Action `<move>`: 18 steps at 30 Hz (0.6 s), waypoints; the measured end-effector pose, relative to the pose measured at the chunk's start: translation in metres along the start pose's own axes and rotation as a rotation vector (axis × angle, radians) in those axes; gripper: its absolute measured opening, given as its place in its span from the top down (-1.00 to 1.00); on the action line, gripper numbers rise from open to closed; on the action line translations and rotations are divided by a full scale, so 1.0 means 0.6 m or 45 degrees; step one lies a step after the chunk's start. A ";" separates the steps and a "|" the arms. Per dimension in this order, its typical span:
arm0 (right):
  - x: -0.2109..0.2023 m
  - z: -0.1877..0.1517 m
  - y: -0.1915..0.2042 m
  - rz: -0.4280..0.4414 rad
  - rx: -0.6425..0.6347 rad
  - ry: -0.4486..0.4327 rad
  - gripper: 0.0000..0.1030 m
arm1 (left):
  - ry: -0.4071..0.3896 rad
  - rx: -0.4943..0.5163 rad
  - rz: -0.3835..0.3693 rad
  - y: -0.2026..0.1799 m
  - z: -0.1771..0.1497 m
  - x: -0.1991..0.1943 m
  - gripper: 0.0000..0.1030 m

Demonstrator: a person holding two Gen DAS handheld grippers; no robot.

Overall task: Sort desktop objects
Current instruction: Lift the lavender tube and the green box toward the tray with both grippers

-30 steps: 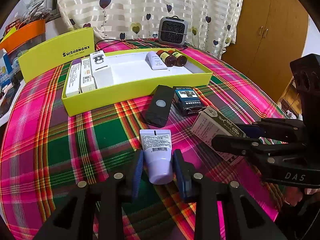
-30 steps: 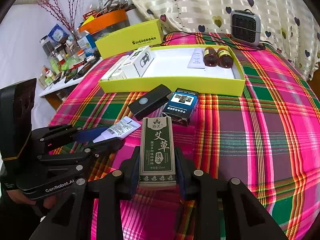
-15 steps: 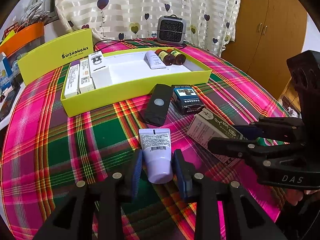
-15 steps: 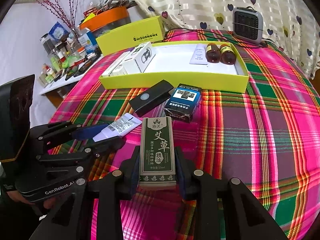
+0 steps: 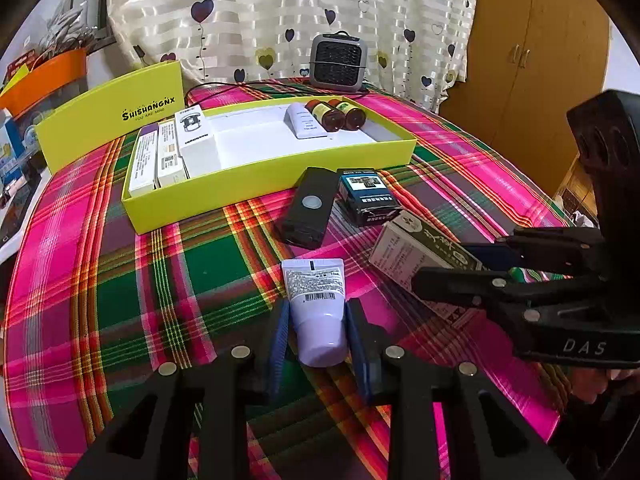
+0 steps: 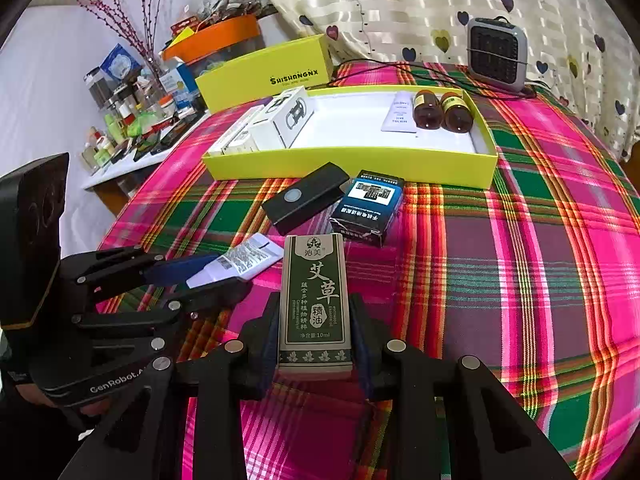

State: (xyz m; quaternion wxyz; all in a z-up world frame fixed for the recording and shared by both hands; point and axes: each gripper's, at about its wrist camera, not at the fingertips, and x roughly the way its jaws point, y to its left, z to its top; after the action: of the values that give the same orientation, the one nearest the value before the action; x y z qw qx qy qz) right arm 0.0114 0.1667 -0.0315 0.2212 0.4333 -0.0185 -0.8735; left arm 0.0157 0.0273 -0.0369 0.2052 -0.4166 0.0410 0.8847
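My left gripper: jaws closing around lavender tube, pads not yet pressing. My right gripper: clamped on green carton.

From my left wrist view, the right hand-held gripper covers the near end of the green box, and its own body runs off the right edge. The lavender tube hides its cap end between my blue pads; I cannot tell whether they touch it. In the right wrist view, the jars on the shelf left of the yellow tray are too small to read, and the tabletop is cut off at the right.
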 end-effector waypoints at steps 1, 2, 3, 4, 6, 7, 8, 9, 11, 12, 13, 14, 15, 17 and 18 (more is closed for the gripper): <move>-0.001 0.000 0.000 0.000 -0.001 -0.002 0.36 | -0.003 0.002 -0.002 -0.001 0.000 -0.002 0.43; -0.002 0.001 0.001 0.000 -0.002 -0.005 0.36 | -0.009 0.002 -0.004 -0.001 0.000 -0.004 0.43; -0.004 0.001 0.001 -0.001 -0.003 -0.008 0.36 | -0.014 0.002 -0.005 -0.001 0.001 -0.006 0.43; -0.005 0.001 0.001 -0.001 -0.004 -0.012 0.36 | -0.020 0.001 -0.008 -0.001 0.002 -0.009 0.43; -0.007 0.001 0.001 -0.003 -0.005 -0.016 0.36 | -0.035 -0.002 -0.010 0.000 0.005 -0.015 0.43; -0.007 0.002 0.001 -0.004 -0.005 -0.019 0.36 | -0.042 -0.004 -0.010 0.000 0.006 -0.018 0.43; -0.008 0.002 0.001 -0.005 -0.004 -0.022 0.36 | -0.048 -0.007 -0.010 0.001 0.008 -0.020 0.43; -0.009 0.003 0.000 -0.007 -0.004 -0.025 0.36 | -0.055 -0.011 -0.012 0.001 0.010 -0.023 0.43; -0.012 0.006 -0.001 -0.011 -0.004 -0.032 0.36 | -0.068 -0.020 -0.015 0.002 0.014 -0.028 0.43; -0.014 0.008 -0.001 -0.012 -0.003 -0.039 0.36 | -0.077 -0.024 -0.017 0.003 0.016 -0.031 0.43; -0.016 0.009 -0.001 -0.010 -0.002 -0.043 0.36 | -0.088 -0.029 -0.019 0.004 0.019 -0.034 0.43; -0.017 0.011 -0.002 -0.009 -0.002 -0.047 0.36 | -0.095 -0.034 -0.020 0.004 0.021 -0.037 0.43; -0.018 0.013 -0.002 -0.010 -0.003 -0.051 0.36 | -0.103 -0.039 -0.023 0.005 0.024 -0.039 0.43; -0.019 0.018 -0.002 -0.012 -0.006 -0.057 0.36 | -0.118 -0.050 -0.028 0.006 0.030 -0.041 0.43; -0.019 0.020 -0.002 -0.011 -0.006 -0.059 0.36 | -0.123 -0.053 -0.028 0.006 0.033 -0.042 0.43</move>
State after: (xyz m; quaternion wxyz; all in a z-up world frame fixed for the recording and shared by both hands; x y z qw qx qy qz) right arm 0.0080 0.1705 -0.0157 0.2179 0.4124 -0.0197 -0.8844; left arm 0.0141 0.0205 -0.0054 0.2080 -0.3781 0.0080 0.9021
